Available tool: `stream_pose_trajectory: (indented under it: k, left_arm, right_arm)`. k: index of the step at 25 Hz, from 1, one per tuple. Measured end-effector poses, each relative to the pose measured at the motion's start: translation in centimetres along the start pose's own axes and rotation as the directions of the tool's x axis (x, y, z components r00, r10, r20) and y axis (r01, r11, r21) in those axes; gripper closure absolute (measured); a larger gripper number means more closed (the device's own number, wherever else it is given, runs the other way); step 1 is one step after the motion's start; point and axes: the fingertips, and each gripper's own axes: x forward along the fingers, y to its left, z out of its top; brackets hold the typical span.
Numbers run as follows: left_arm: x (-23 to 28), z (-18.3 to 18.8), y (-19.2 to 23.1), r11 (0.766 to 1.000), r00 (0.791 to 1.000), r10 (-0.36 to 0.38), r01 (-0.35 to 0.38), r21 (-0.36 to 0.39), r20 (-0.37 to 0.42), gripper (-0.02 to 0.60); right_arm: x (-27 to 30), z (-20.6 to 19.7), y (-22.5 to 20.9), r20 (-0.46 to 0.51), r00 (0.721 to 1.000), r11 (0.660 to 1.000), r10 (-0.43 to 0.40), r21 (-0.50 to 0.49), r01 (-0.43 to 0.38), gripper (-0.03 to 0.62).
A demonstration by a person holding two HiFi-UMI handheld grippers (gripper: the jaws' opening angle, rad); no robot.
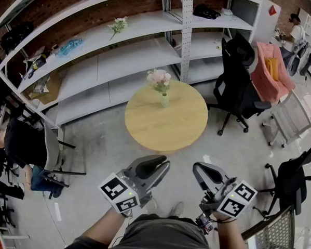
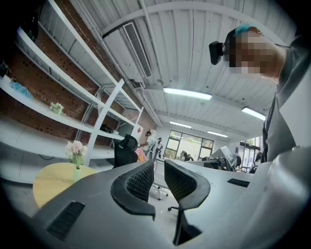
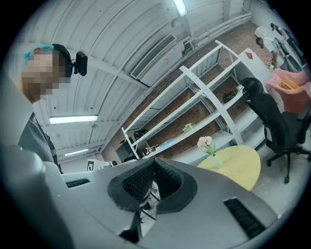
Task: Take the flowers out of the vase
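Noting pink flowers (image 1: 159,79) upright in pale green vase (image 1: 164,100), toward 12 o'clock on round tabletop (image 1: 168,130). Well apart from these, at 7 o'clock: left hand-held gripper (image 1: 161,164), jaws slightly parted, empty. At 5 o'clock: right hand-held gripper (image 1: 197,169), jaws pressed together, empty.

From our left tool (image 1: 160,164) and right tool (image 1: 201,171), bare floor (image 1: 108,142) lies open toward 12 o'clock, right up to the round surface (image 1: 171,128). Its top is bare all round the vase (image 1: 164,100), which stands toward the far edge with the flowers (image 1: 159,79) above it, so a tool could pass in from 6, 3 or 9 o'clock. At 12 o'clock behind it rises a shelving upright (image 1: 186,39). At 2 o'clock a black office chair (image 1: 236,73) stands near the rim. A grey chair (image 1: 49,147) sits at our 9 o'clock, well apart.
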Motion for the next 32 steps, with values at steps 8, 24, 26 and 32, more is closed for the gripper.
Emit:
stream_pose_trajectory:
  k: [8, 24, 26, 32]
  left_arm:
    - [1.5, -0.6, -1.2, 1.0, 1.0, 0.004, -0.004, -0.006, 0.0, 0.506]
    - [2.3, -1.8, -0.2, 0.997, 0.998, 0.069, -0.069, -0.02, -0.002, 0.506]
    - [2.3, -2.0, 1.2, 0.997, 0.997, 0.073, -0.073, -0.028, -0.002, 0.506]
    - [3.3, -1.4, 6.8, 0.996, 0.998, 0.057, -0.057, -0.069, -0.004, 0.509]
  right_arm:
    - [-1.6, 0.1, -0.9, -0.004, 1.0, 1.0, 0.005, 0.007, -0.005, 0.579]
    - [-1.7, -0.9, -3.7, -0.035, 0.998, 0.996, 0.043, 0.082, -0.04, 0.577]
    - [-0.6, -1.2, -4.4, -0.041, 0.998, 0.996, 0.039, 0.086, -0.035, 0.577]
    - [4.0, -0.6, -7.1, -0.06, 0.998, 0.995, -0.003, 0.101, 0.009, 0.577]
